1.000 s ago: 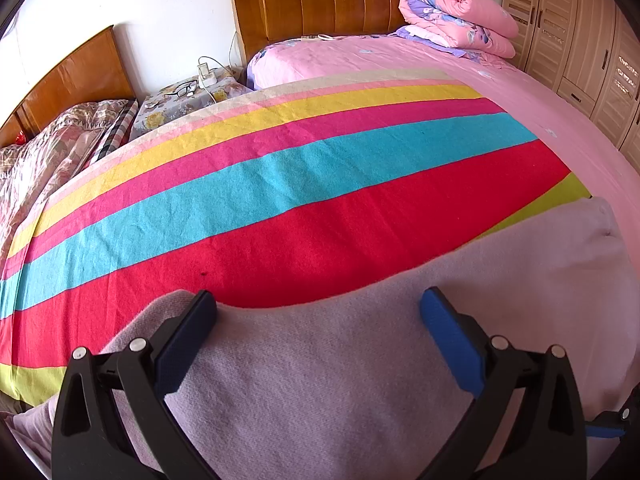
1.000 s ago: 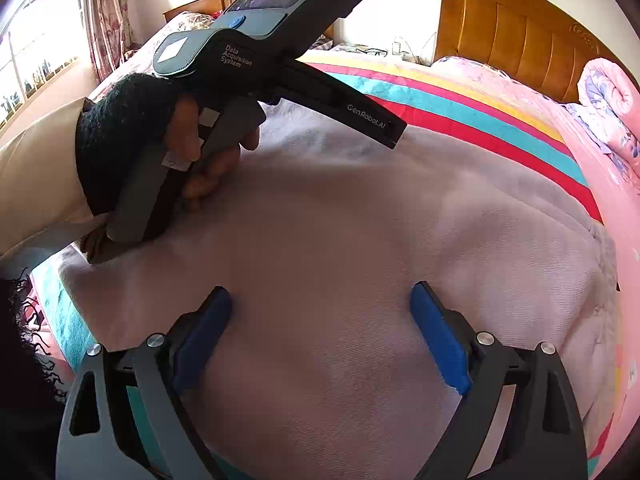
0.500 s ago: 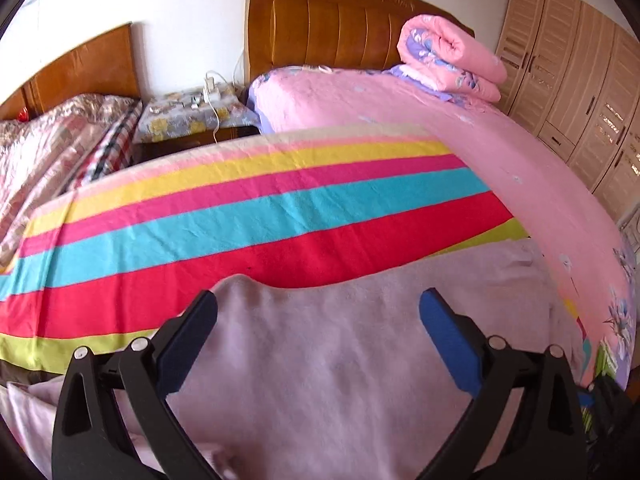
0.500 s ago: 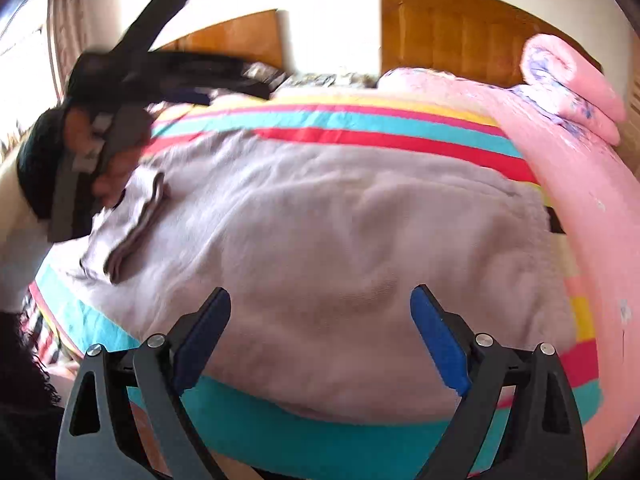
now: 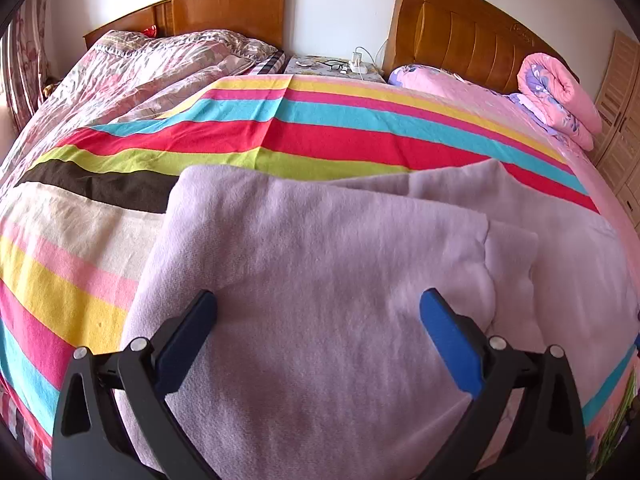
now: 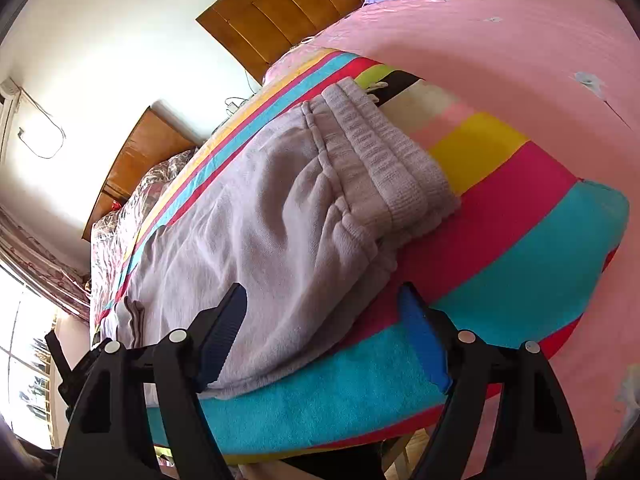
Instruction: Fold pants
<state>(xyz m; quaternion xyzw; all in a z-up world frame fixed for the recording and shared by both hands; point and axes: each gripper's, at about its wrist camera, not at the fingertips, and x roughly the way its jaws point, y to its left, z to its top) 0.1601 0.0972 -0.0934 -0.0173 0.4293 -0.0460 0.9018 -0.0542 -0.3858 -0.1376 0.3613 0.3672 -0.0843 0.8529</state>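
Pale lilac fleece pants (image 5: 320, 272) lie flat on a striped blanket (image 5: 280, 136) on the bed, folded lengthwise with one leg over the other. In the right wrist view the pants (image 6: 256, 208) stretch away, with the ribbed waistband (image 6: 384, 152) at the near right. My left gripper (image 5: 318, 336) is open and empty, hovering over the leg part of the pants. My right gripper (image 6: 322, 332) is open and empty, just above the pants' near edge by the waistband.
The striped blanket (image 6: 500, 264) hangs over the bed's front edge. A rolled pink quilt (image 5: 560, 92) lies at the head of the pink bed (image 5: 460, 92). A second bed with a floral cover (image 5: 140, 76) stands left. A nightstand (image 5: 332, 66) is between the headboards. Wardrobes (image 5: 620, 92) stand right.
Both grippers have pulled back and swung to new viewpoints. The left one now looks over the leg part; the right one has tilted low beside the waistband. The pants lie still.
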